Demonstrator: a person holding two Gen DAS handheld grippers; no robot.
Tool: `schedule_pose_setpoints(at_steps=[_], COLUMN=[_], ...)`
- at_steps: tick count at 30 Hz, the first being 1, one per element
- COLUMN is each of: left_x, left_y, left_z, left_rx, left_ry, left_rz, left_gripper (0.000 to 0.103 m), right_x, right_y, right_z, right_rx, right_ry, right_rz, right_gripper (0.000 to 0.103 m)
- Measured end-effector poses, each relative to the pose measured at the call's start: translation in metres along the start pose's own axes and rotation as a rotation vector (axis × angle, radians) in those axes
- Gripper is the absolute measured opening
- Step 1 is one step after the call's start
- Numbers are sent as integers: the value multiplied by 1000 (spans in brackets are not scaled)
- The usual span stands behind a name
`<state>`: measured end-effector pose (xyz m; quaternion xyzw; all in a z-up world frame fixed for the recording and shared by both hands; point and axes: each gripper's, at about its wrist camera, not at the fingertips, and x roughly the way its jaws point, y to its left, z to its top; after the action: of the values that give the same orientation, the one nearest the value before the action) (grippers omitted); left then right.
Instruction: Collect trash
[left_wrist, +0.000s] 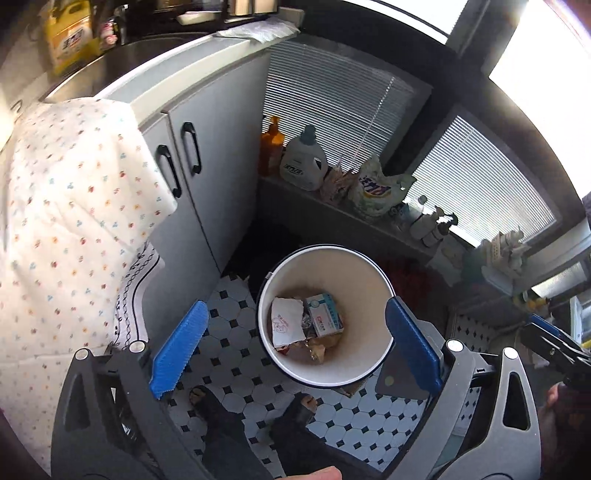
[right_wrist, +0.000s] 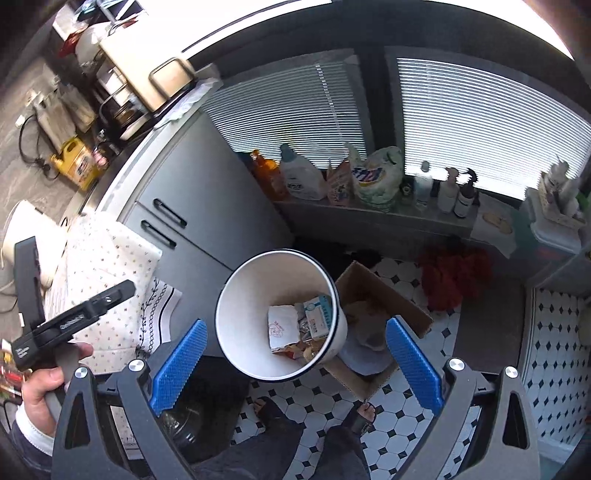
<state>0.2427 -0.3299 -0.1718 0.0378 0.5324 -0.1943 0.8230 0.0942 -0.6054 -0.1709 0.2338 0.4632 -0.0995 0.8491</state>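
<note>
Below both pairs of tongs, on the black-and-white tiled floor (left_wrist: 236, 373), stands a white waste bin (left_wrist: 291, 354) with a dark rim, and every place that follows is told from it. Inside the waste bin lies the trash: a white paper wrapper (left_wrist: 287, 322) with a thin red line drawing and a few red characters too small to read, a pale blue-and-white small box (left_wrist: 325, 314) with a red mark and lines of tiny print I cannot make out, and some crinkled foil and brownish scraps beneath them. Beyond the waste bin, on a low ledge under the window blinds, a white detergent jug (left_wrist: 303, 166) carries a label in characters, and a soft refill pouch (left_wrist: 373, 190) shows large blue characters; neither reads clearly. Up on the tabletop beside the sink, far above the waste bin, a yellow bottle (left_wrist: 68, 37) bears blurred red writing. The left tongs (left_wrist: 295, 354) hang over the waste bin with blue pads spread wide and nothing between them. The right tongs (right_wrist: 295, 365) are likewise wide apart and empty, the bin's mouth showing in the gap. A brown cardboard box (right_wrist: 380, 291) sits right behind the waste bin, partly hidden by it. A dotted cloth (left_wrist: 74, 206) covers whatever stands left of the waste bin. The person's feet in dark sandals (left_wrist: 218, 406) are just in front of it.
</note>
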Motion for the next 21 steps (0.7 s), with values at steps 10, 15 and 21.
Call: schedule_pose_setpoints(at_steps=[10,15,21], left_x=[-88,-132,-183], left_y=[63,99,144], left_z=[-20,-44,-77], left_rx=[-126,-168,-245], left_ry=[-116,-178,-234], left_rz=[65,112,168], left_gripper=[97,97,97], right_x=[9,5,-10], right_y=[71,120,171], right_z=[10,5,-2], right_rx=[-98,-168,-219], right_ry=[39,25,20], right_rz=[34,57,80], right_gripper=[95,95,95])
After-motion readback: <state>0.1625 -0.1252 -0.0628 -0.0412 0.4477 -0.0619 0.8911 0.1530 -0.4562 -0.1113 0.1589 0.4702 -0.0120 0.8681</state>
